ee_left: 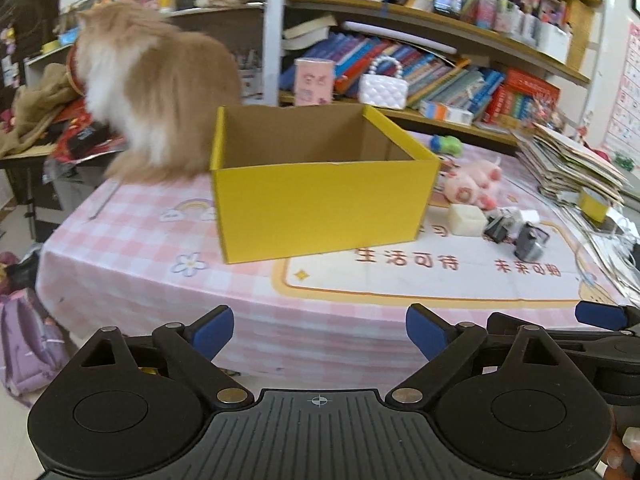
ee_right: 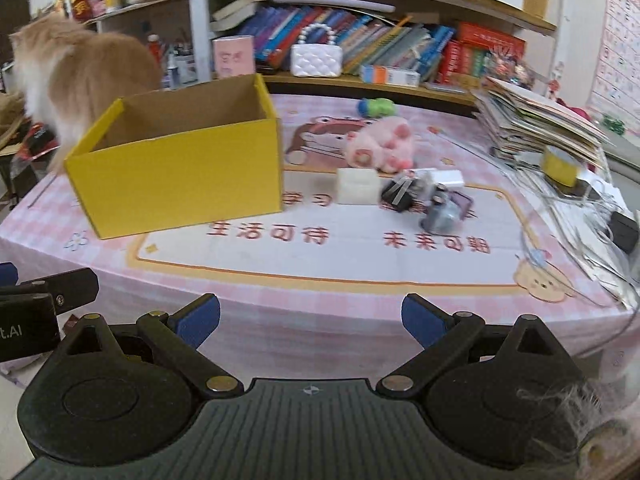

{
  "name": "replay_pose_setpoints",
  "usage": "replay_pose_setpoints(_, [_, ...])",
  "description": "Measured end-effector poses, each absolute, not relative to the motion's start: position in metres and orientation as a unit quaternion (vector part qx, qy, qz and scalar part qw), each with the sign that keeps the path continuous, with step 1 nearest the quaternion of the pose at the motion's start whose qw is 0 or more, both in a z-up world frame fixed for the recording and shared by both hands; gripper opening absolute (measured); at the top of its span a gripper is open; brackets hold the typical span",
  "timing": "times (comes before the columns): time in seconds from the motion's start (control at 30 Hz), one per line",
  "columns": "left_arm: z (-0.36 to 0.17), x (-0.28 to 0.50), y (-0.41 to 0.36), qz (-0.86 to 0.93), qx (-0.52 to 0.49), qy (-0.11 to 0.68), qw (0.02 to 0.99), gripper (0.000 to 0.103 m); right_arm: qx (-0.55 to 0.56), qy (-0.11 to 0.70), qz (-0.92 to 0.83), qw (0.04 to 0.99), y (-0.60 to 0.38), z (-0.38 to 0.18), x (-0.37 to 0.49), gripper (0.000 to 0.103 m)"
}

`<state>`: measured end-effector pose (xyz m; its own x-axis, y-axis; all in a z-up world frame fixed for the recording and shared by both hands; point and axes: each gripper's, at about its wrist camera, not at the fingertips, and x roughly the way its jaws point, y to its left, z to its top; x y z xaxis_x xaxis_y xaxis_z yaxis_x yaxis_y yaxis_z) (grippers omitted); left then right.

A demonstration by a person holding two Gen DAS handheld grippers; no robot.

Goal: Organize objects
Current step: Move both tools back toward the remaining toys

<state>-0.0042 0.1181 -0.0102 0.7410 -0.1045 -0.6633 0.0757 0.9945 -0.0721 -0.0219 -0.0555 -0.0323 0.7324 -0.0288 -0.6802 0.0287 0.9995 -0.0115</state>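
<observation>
An open yellow cardboard box (ee_left: 320, 204) (ee_right: 180, 184) stands empty on the pink checked tablecloth (ee_left: 160, 280) (ee_right: 320, 264). To its right lie a pink plush pig (ee_left: 474, 184) (ee_right: 380, 144), a white block (ee_left: 466, 219) (ee_right: 357, 186), a black charger (ee_left: 496, 228) (ee_right: 396, 196), a grey-purple gadget (ee_left: 530, 242) (ee_right: 444, 210), a white adapter (ee_right: 444, 178) and a green toy (ee_left: 446, 145) (ee_right: 376, 107). My left gripper (ee_left: 320, 334) is open and empty before the table's front edge. My right gripper (ee_right: 310, 326) is open and empty there too.
A fluffy orange-white cat (ee_left: 152, 92) (ee_right: 72, 76) stands on the table behind the box's left end. A paper stack (ee_left: 572, 164) (ee_right: 536, 124) and cables (ee_right: 580, 216) fill the right side. Bookshelves (ee_left: 420, 24) rise behind. A purple backpack (ee_left: 28, 344) lies on the floor at left.
</observation>
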Motion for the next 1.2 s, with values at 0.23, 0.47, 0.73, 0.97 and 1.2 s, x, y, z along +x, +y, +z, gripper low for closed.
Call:
replay_pose_setpoints(0.23, [-0.013, 0.012, 0.085, -0.088, -0.003, 0.366, 0.926, 0.095, 0.016, 0.377, -0.059, 0.924, -0.086, -0.036, -0.021, 0.099])
replay_pose_setpoints(0.47, [-0.017, 0.032, 0.048, -0.122, 0.008, 0.375, 0.919, 0.095, 0.029, 0.385, -0.098, 0.917, -0.125, -0.04, -0.012, 0.099])
replay_pose_setpoints(0.73, [-0.02, 0.055, 0.016, -0.135, 0.014, 0.382, 0.914, 0.095, 0.035, 0.394, -0.111, 0.912, -0.156, -0.043, 0.007, 0.099])
replay_pose_setpoints(0.97, [-0.024, 0.075, -0.002, -0.127, 0.012, 0.391, 0.912, 0.095, 0.033, 0.401, -0.105, 0.909, -0.177, -0.046, 0.029, 0.099])
replay_pose_setpoints(1.2, [-0.03, 0.097, -0.018, -0.119, 0.009, 0.401, 0.908, 0.095, 0.035, 0.409, -0.087, 0.908, -0.194, -0.052, 0.058, 0.097])
